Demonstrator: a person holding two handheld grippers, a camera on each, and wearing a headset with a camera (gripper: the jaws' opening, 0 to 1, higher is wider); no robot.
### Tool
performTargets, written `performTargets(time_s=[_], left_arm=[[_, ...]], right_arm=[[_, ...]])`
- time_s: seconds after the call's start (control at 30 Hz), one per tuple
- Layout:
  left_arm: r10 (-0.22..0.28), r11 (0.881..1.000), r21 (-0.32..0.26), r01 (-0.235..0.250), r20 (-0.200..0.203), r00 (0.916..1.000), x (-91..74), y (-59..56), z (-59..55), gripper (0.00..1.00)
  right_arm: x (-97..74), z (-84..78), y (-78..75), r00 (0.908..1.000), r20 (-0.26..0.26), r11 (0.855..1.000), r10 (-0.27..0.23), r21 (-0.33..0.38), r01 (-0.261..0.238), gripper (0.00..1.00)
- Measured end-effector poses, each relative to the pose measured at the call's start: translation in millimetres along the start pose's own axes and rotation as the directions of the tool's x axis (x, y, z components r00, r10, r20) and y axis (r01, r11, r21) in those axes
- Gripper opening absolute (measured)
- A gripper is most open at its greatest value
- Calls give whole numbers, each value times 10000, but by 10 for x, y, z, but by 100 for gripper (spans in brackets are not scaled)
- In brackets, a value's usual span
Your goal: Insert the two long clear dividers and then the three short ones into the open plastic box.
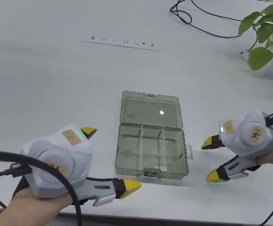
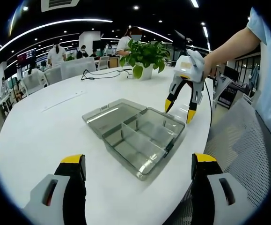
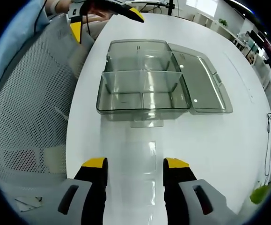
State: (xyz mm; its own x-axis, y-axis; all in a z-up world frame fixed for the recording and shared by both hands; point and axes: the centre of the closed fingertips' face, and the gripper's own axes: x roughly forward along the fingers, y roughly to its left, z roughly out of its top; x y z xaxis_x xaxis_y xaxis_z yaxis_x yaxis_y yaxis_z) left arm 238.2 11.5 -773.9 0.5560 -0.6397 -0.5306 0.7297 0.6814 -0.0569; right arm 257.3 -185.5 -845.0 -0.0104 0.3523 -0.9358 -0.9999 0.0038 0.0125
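**Open plastic box** point(image 1: 136, 172) sits at the centre of the head view on a white table point(image 1: 42, 84), its lid point(image 1: 150, 109) folded back flat toward the top of the frame. Upright clear dividers point(image 1: 162, 143) split the base into compartments. Through the see-through walls I cannot count them reliably.

My left gripper point(image 1: 110, 159), at the lower left of the frame, has its yellow-tipped jaws spread wide and grips nothing, just left of the box. My right gripper point(image 1: 210, 160), at the right edge, is spread the same way with nothing clamped, its jaws pointing at the box's right wall.

In the right gripper view, a flat clear strip point(image 3: 137, 178) lies on the table at bottom centre. It sits between my parted jaws and runs up toward the box. A small clear piece point(image 3: 147, 123) lies just beside the box's near wall.

Tan stickers point(image 1: 71, 136) on both gripper housings carry dark marks too small to read. A green light point(image 1: 81, 135) glows on the left housing. A thin printed strip point(image 1: 119, 42) lies on the table at the upper left of the head view, its marks illegible.

A black cable point(image 1: 193, 21) loops at the top right beside a leafy plant point(image 1: 268, 33). A mesh chair point(image 2: 247, 140) shows at the right of the left gripper view.
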Motion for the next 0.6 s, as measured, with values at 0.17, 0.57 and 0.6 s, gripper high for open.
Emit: performTargets(time_s=[0.17, 0.57, 0.6], left_arm=[[-4, 10000, -27, 4, 22, 10000, 1, -11, 3, 96], [-26, 10000, -60, 26, 21, 10000, 2, -22, -1, 96], [-37, 10000, -62, 38, 14, 10000, 3, -25, -1, 96]], right_arm=[[29, -23, -22, 9999, -146, 10000, 2, 3, -2, 46], [88, -2, -10, 9995, -301, 9998, 75, -159, -80, 42], [93, 1, -16, 9996, -292, 9998, 51, -167, -56, 42]])
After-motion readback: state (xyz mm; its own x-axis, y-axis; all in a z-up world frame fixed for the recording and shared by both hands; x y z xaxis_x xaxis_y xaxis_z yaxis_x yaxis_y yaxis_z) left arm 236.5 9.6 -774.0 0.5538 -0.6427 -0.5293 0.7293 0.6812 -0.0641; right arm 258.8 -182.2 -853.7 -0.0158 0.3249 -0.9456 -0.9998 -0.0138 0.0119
